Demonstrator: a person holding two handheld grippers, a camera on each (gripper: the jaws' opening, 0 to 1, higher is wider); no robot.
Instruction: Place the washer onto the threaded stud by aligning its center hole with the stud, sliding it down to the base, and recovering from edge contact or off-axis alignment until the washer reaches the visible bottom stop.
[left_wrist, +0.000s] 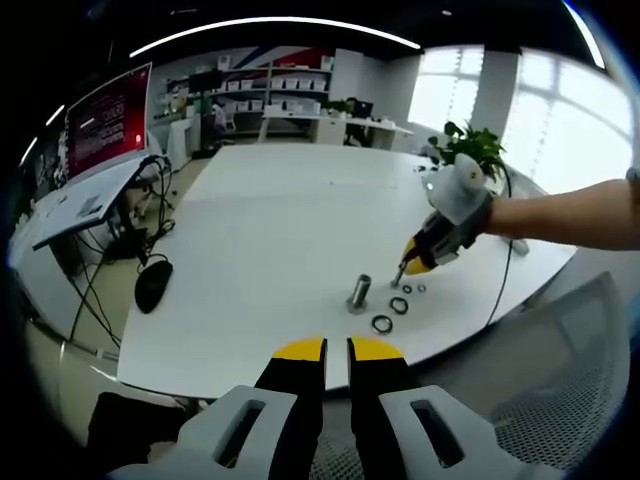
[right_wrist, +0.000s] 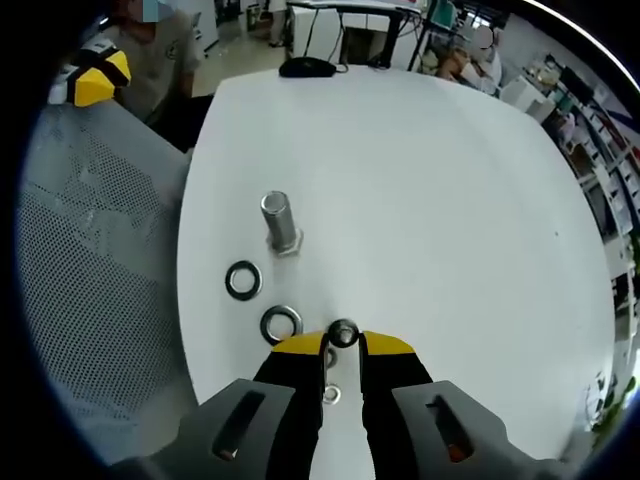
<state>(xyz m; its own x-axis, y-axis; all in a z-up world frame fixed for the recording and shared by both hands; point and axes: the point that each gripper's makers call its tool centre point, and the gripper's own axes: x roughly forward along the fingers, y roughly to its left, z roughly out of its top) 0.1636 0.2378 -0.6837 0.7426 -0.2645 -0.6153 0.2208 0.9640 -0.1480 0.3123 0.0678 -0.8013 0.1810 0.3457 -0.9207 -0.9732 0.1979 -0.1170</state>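
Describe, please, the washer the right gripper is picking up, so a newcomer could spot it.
On the white table, find the upright threaded stud; loose washers lie near it by the edge. The one meant is the small washer at the yellow tips of the right gripper, the only one between jaws.

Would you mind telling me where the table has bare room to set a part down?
The white table is bare beyond the threaded stud, out to the mouse at its far edge, and across the side away from the mesh chair. It is crowded by the near edge: washers lie between the stud and the right claw.
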